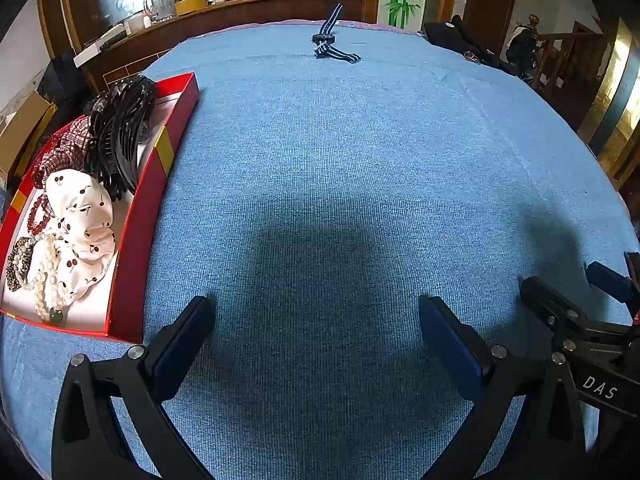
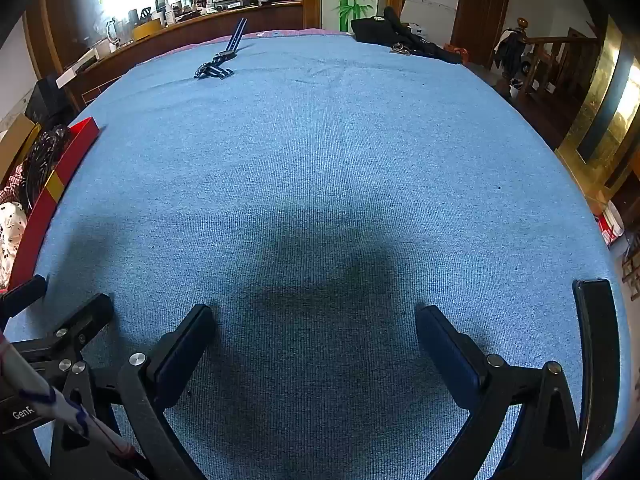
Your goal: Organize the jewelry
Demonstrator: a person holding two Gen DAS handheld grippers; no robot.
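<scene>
One red box (image 1: 128, 280) stands at the left edge of the counter (image 1: 340, 180), which is covered in blue cloth. Packed inside it, from far end to near: a cluster of black hair claws and headbands (image 1: 120, 128), too tangled to count; one red-checked scrunchie (image 1: 66, 148); one white cherry-print scrunchie (image 1: 84, 220); one dark red bead bracelet (image 1: 40, 216); one mottled brown-and-cream bead bracelet (image 1: 18, 260); and one white pearl strand (image 1: 46, 280) ending in a green pendant. One watch with a blue-and-white striped strap (image 1: 330, 38) lies alone at the far side of the counter, well apart from the box. The left claw (image 1: 316, 320) and the right claw (image 2: 316, 328) hover side by side above bare cloth, both spread wide with nothing between their fingers.
</scene>
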